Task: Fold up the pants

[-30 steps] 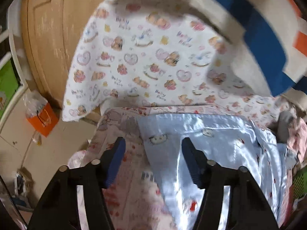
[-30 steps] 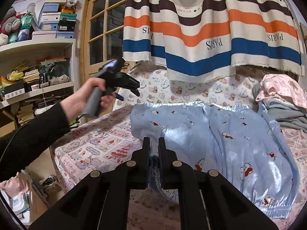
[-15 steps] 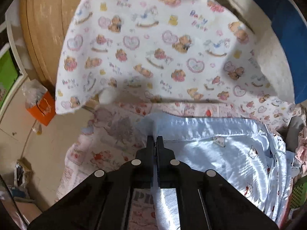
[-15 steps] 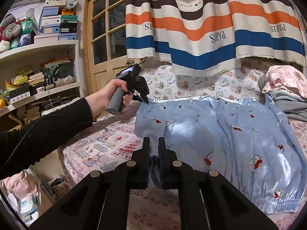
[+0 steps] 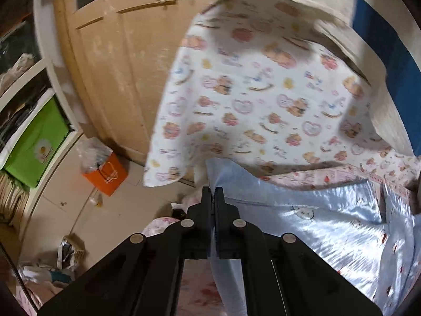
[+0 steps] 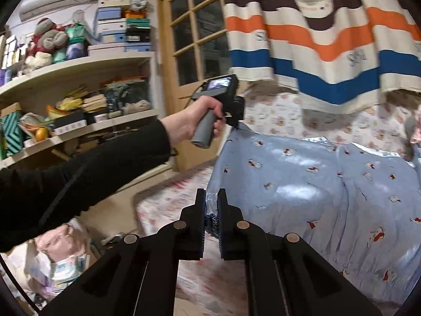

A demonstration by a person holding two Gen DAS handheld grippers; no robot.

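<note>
Shiny light-blue pants (image 6: 302, 184) with small cartoon prints hang lifted above the bed, held by both grippers. My left gripper (image 5: 213, 192) is shut on a far corner of the pants (image 5: 315, 218); in the right wrist view it (image 6: 231, 110) is held up by a hand in a black sleeve. My right gripper (image 6: 211, 202) is shut on the gathered elastic edge at the near corner. The fabric sags between the two grips.
A patterned bed sheet (image 6: 168, 205) lies below. A striped curtain (image 6: 329, 39) hangs behind, over a bear-print cloth (image 5: 263, 100). A wooden door (image 5: 118, 65) and cluttered shelves (image 6: 79, 100) stand at left. An orange bag (image 5: 105, 173) sits on the floor.
My left gripper closed on the far corner of the pants, then rose with it. Both grippers have lifted the pants off the bed and toward the left.
</note>
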